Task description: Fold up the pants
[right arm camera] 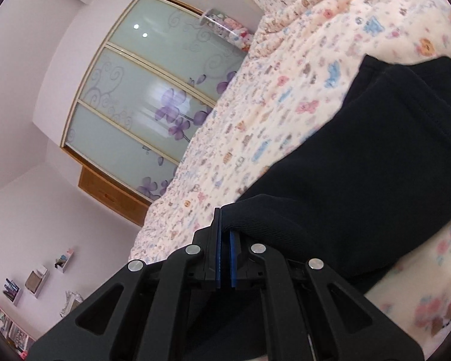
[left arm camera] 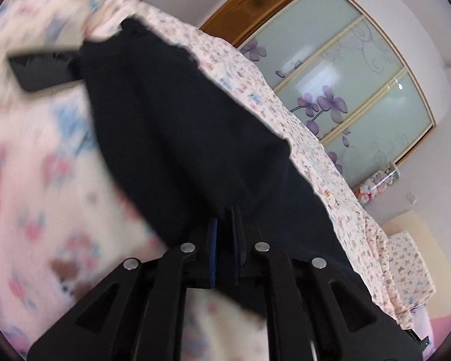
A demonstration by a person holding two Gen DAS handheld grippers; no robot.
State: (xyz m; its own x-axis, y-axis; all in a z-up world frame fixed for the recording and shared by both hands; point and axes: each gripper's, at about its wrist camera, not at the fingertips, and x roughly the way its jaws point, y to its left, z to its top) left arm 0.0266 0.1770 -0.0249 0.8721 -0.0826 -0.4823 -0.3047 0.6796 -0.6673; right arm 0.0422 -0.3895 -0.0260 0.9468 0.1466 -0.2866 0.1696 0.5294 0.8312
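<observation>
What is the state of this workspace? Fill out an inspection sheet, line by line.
Surface: bed with a floral quilt, rumpled toward the far end.
Job's things: dark navy pants, held up off the quilt at two edges.
Clutter: nothing seen on the quilt beside the pants.
Grippers: left gripper shut on the pants; right gripper shut on the ribbed edge; the dark shape at far left in the left view is too blurred to name.
Cables: nothing seen.
Surroundings: wardrobe with frosted doors and purple flowers; plush toys; wall shelves.
</observation>
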